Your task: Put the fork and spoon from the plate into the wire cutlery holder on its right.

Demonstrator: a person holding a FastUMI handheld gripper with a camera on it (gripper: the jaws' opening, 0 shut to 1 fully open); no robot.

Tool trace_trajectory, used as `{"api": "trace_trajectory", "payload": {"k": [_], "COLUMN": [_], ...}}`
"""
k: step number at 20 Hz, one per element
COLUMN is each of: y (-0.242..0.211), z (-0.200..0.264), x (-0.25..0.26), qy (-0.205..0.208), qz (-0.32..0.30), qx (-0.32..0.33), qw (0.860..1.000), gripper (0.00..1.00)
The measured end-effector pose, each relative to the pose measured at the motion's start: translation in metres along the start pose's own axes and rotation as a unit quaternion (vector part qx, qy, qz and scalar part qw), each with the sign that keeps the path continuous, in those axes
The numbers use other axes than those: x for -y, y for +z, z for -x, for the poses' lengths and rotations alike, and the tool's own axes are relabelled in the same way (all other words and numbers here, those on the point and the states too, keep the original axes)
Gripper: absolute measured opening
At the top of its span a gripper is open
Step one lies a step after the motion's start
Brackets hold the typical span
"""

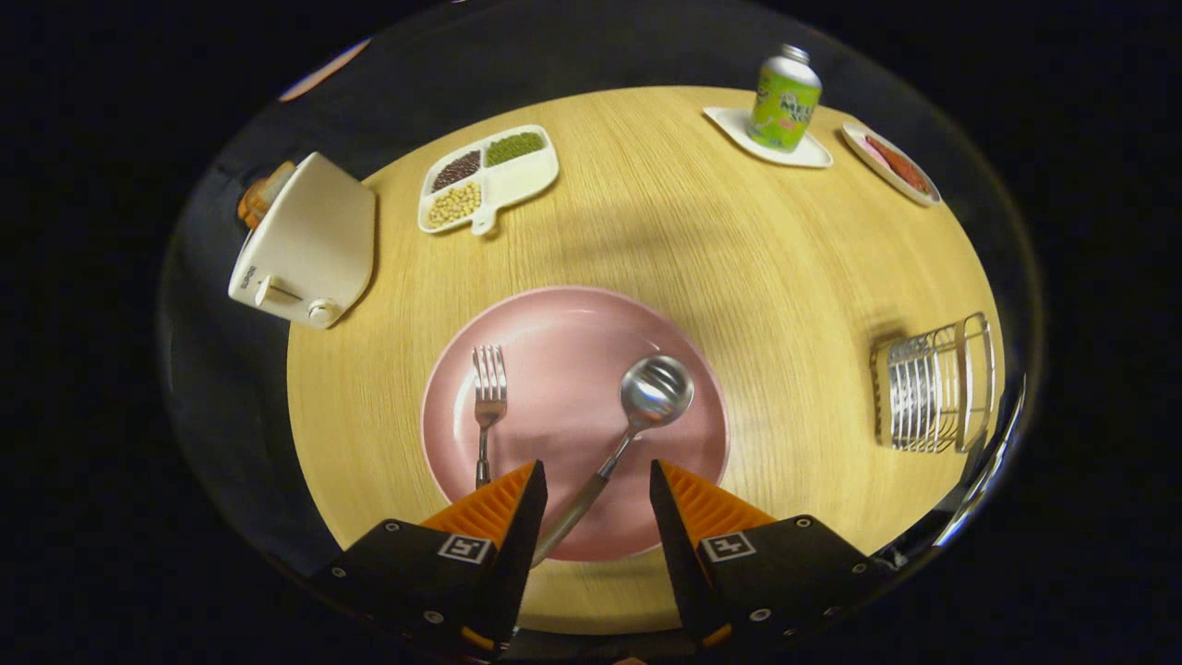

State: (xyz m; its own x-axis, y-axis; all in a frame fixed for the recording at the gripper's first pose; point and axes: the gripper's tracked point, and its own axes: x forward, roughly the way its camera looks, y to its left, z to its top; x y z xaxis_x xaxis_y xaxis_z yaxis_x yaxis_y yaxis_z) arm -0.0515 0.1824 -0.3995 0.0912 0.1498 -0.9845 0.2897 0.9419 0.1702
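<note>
Both fingers of the gripper (596,480) stand wide apart above the near edge of the pink plate (554,323), gripping nothing. Between them runs the handle of the spoon (637,416), nearer the left finger; whether it touches that finger cannot be told. The spoon lies slanted on the plate, its bowl resting beyond the fingers toward the right. To its left the fork (488,406) lies on the plate with its tines pointing away, its handle end just beside the left fingertip. The plate sits on a round wooden table (665,231). Well off to the right, near the table's edge, stands the wire cutlery holder (933,383). Farther back are a white toaster (305,245), a divided dish of beans (489,175), a green can (785,97) on a white tray (813,155), and another small dish (900,166).
</note>
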Motion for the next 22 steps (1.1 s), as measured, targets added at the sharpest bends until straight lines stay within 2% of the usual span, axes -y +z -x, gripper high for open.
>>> {"api": "trace_trajectory", "payload": {"k": [3, 6, 7, 8, 12, 13, 17, 22], "y": [-0.003, -0.008, -0.010, -0.010, -0.003, -0.003, 0.002, 0.007], "z": [-0.007, -0.011, -0.013, -0.015, -0.016, -0.015, -0.010, 0.016], "x": [-0.001, 0.003, 0.004, 0.005, 0.015, 0.016, 0.027, 0.027], "qy": [0.006, -0.007, -0.009, -0.008, -0.013, -0.010, -0.010, 0.014], "qz": [-0.023, -0.038, -0.045, -0.050, -0.027, -0.014, 0.043, 0.070], "qx": [-0.023, -0.041, -0.046, -0.047, -0.023, -0.021, 0.006, 0.046], "qw": [0.999, 0.998, 0.998, 0.998, 0.999, 1.000, 0.999, 0.996], "gripper": [0.55, 0.42, 0.32, 0.27, 0.14, 0.08, 0.05, 0.05]}}
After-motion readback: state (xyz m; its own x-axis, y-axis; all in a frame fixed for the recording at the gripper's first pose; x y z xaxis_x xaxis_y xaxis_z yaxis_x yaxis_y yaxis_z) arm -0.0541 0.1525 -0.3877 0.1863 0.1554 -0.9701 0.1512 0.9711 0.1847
